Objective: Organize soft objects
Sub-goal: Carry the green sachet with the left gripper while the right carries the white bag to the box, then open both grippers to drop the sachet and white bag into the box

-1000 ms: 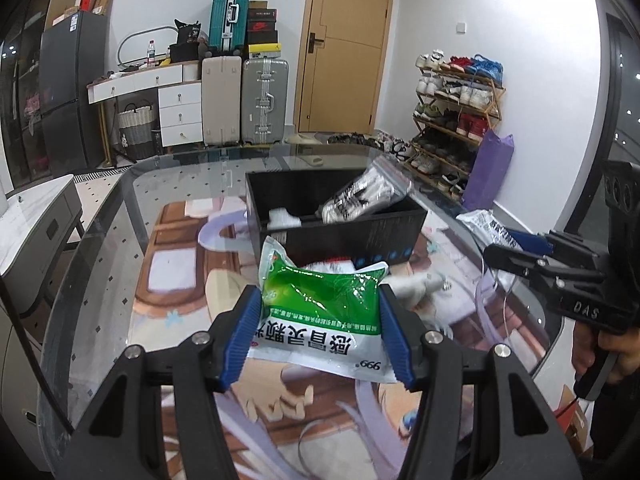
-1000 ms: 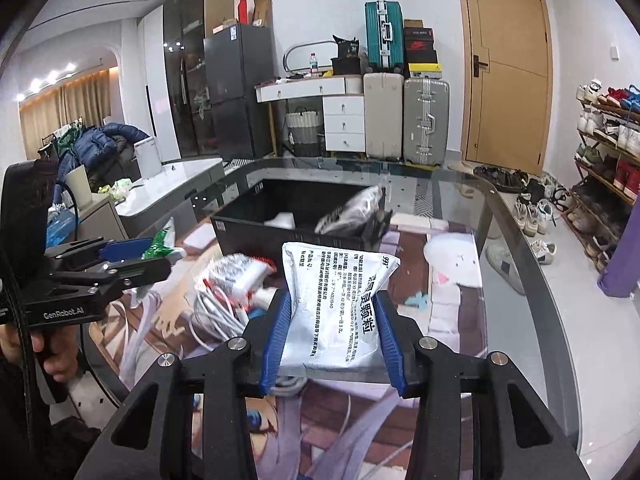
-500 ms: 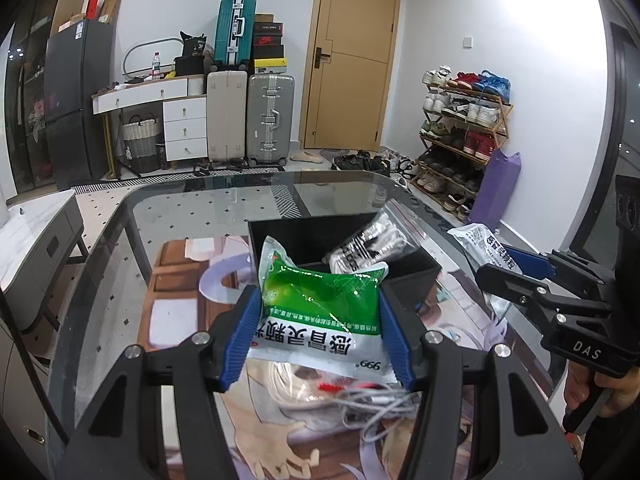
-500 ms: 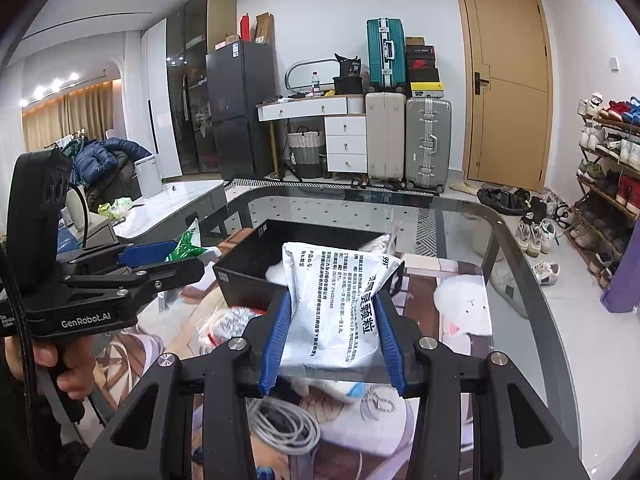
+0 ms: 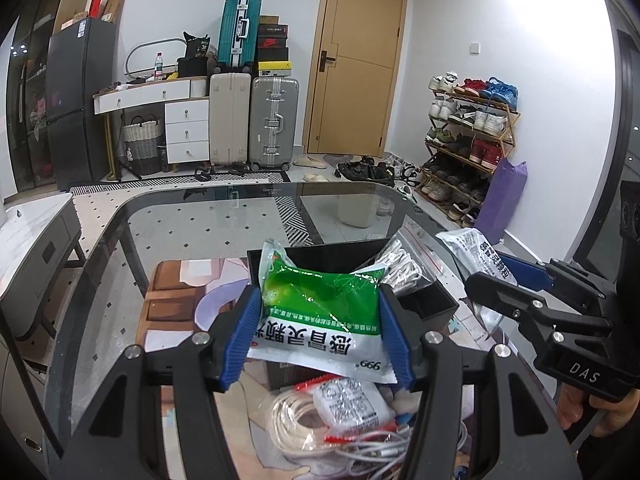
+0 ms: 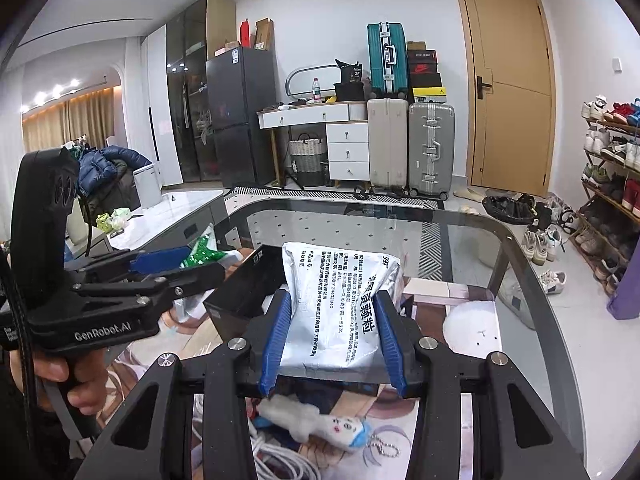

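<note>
My left gripper (image 5: 318, 340) is shut on a green and white medicine pouch (image 5: 320, 312), held in the air just in front of the black box (image 5: 428, 300). My right gripper (image 6: 332, 344) is shut on a silver printed pouch (image 6: 340, 304), also lifted, above the near wall of the same black box (image 6: 236, 304). Each gripper shows in the other's view: the right one (image 5: 520, 276) with its silver pouch (image 5: 472, 248), the left one (image 6: 160, 264) with its green pouch (image 6: 202, 254). A clear bag of white cable (image 5: 404, 264) leans in the box.
The glass table (image 5: 192, 224) carries a printed mat (image 5: 176, 300). Below the grippers lie a coil of white cables (image 5: 316, 428), a wrapped charger pack (image 5: 352, 400) and a small plush keychain (image 6: 320, 424). A hand (image 6: 76, 380) holds the left gripper's handle.
Both grippers rose and moved forward toward the black box, each keeping its pouch. The cables and plush toy now lie beneath them.
</note>
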A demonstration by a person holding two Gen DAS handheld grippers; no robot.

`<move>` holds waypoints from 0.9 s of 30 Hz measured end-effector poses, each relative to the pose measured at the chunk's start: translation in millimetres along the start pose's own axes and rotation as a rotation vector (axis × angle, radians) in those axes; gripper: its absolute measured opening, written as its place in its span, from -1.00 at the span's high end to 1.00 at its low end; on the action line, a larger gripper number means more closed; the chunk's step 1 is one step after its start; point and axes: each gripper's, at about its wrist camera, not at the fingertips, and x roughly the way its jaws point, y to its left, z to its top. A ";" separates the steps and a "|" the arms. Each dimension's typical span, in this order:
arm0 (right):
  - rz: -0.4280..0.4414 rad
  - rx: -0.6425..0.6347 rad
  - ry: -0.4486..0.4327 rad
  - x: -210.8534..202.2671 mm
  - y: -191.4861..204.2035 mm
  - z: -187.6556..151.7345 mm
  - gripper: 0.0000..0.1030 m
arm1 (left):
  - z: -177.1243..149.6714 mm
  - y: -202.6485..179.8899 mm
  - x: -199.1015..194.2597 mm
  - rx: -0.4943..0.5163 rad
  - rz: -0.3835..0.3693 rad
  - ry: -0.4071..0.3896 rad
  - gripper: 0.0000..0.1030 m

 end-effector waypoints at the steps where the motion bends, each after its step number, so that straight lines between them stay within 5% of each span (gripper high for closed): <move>1: 0.002 0.000 0.001 2.8 -0.1 1.8 0.17 | 0.8 -0.5 3.9 0.002 0.005 0.001 -0.11; 27: 0.023 0.002 0.069 83.5 -20.0 17.6 0.17 | 8.1 4.7 60.6 0.008 0.043 0.046 -0.11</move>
